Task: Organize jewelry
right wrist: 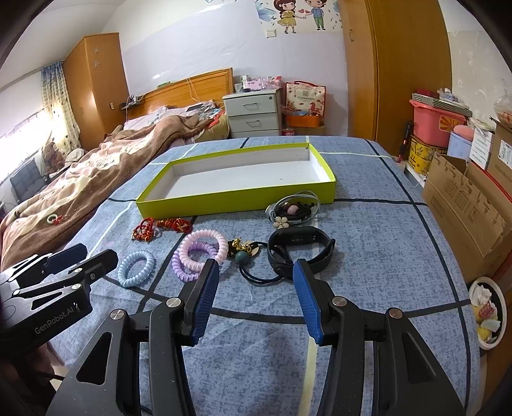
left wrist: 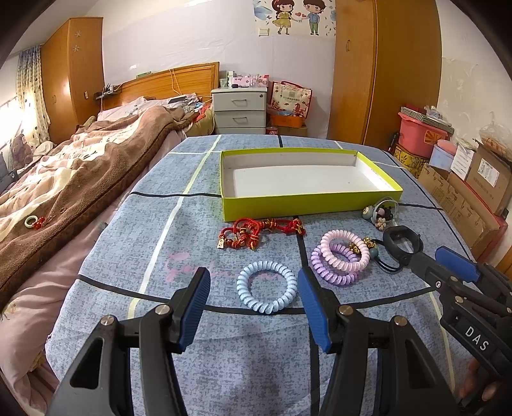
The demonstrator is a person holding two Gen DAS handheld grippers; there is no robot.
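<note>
- The left gripper (left wrist: 254, 307) is held low over a blue patterned cloth (left wrist: 249, 361), its blue-padded fingers spread well apart with nothing between them.
- A light blue spiral hair tie (left wrist: 266, 285) is seen lying flat on the cloth just ahead of that gap, untouched by either pad.
- The right gripper (right wrist: 256, 297) is likewise spread wide and empty; a black wristband (right wrist: 300, 248) is seen just beyond its fingertips.
- A black elastic with a teal bead (right wrist: 241, 256) is laid beside the wristband, next to some small gold-coloured charms (right wrist: 236, 244).
- A pink spiral hair tie (left wrist: 344, 249) is stacked partly on a purple spiral hair tie (left wrist: 332, 272), to the right of the blue one.
- Red knotted cord bracelets (left wrist: 260, 232) are strewn just in front of a shallow lime-green box (left wrist: 307, 204), whose white interior is shown without any contents.
- A bundle of hair ties with a flower ornament (right wrist: 292, 211) is set at the box's near right corner.
- "DAS" is read on the body of the right gripper in the left wrist view; "GenRobot.AI" is read on the left gripper's body in the right wrist view.
- A red printed shopping bag (right wrist: 305, 97) and cardboard cartons (right wrist: 464, 204) carry print too small to be read.
- A cartoon couple sticker (left wrist: 296, 16) is seen on the far wall.
</note>
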